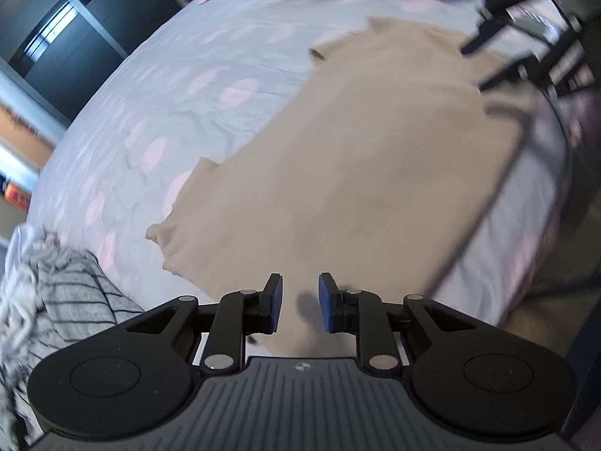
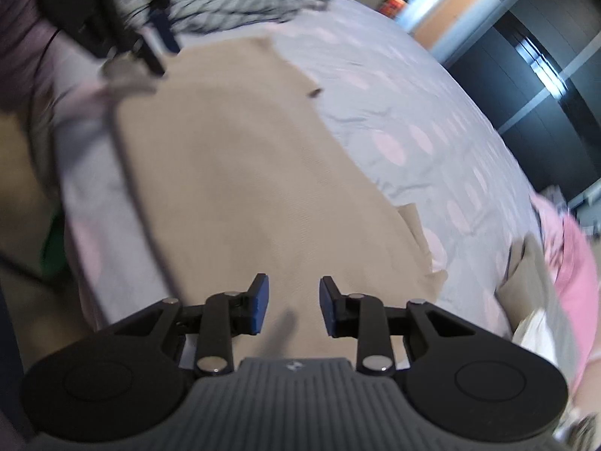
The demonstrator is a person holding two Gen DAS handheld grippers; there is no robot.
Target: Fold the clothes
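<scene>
The beige garment (image 1: pixel 360 173) lies spread flat on the bed (image 1: pixel 210 60), its near edge just below both grippers and its far corners reaching toward the middle of the mattress. The left gripper (image 1: pixel 300 302) hangs above that near edge with its blue pads apart and nothing between them. The right gripper (image 2: pixel 293 306) hovers over the same cloth, jaws parted a little wider, also empty.

No box, basket or other container shows in either view. No readable writing appears; only a small round emblem sits on each gripper's grey ribbed body, too small to read.

The bed wears a pale grey sheet with soft pink ovals, lightly creased. A grey striped garment (image 1: pixel 56 293) is heaped at one end of the bed, beside the beige one. At the other end lie a pink cloth (image 2: pixel 574 263) and a folded tan piece (image 2: pixel 533 282) with something white beside it. Beyond the bed stand dark cabinet panels (image 2: pixel 544 75) and a pale wooden wall section. The frames are blurred at the edges.
</scene>
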